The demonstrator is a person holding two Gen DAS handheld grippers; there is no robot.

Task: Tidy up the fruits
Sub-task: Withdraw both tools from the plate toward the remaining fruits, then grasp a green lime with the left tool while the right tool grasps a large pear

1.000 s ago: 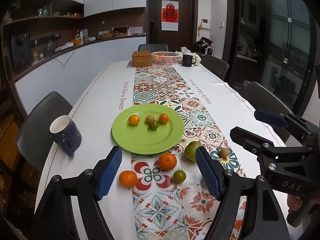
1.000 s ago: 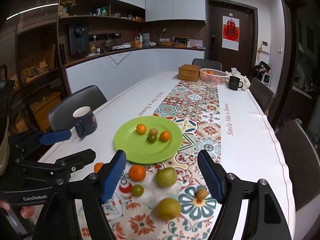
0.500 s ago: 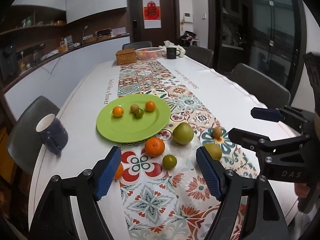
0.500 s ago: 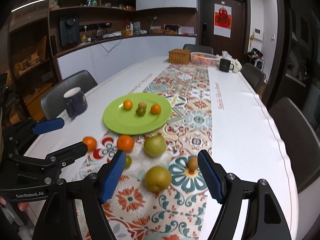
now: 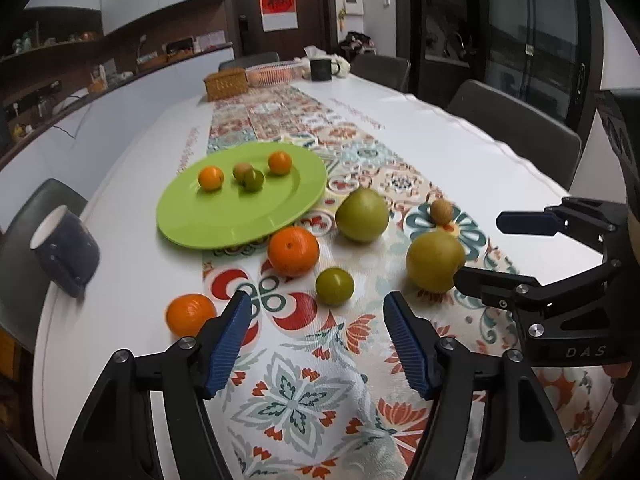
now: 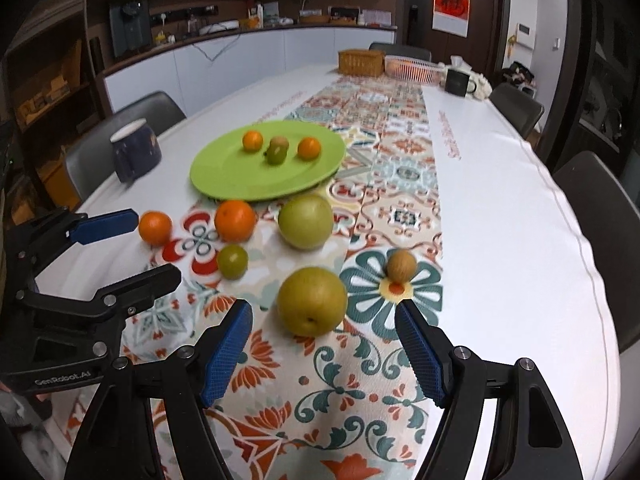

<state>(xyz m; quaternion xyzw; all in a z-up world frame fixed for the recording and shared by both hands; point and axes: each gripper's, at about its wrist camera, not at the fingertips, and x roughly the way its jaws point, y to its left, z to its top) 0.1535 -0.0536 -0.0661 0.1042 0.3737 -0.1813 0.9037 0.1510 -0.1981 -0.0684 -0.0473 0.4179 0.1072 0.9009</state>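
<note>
— Jaws? 
— Both apart, nothing held; left gripper [image 5: 316,340] has just been closing, right gripper [image 6: 324,344] behind a yellow-green pear [image 6: 312,301]. 
— Fruit count? 
— Green plate [image 5: 240,216]: 4 small. Patterned runner [image 5: 304,396]: 2 pears, 2 oranges, 1 green, 1 brown.

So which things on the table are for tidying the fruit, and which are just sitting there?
For the job:
- green plate, four small fruits on it
- two loose oranges
- two big yellow-green fruits
- small green fruit
- small brown fruit
- both grippers, left and right, open and empty

Just lying about:
- blue mug
- black mug
- wicker box
- white basket
</note>
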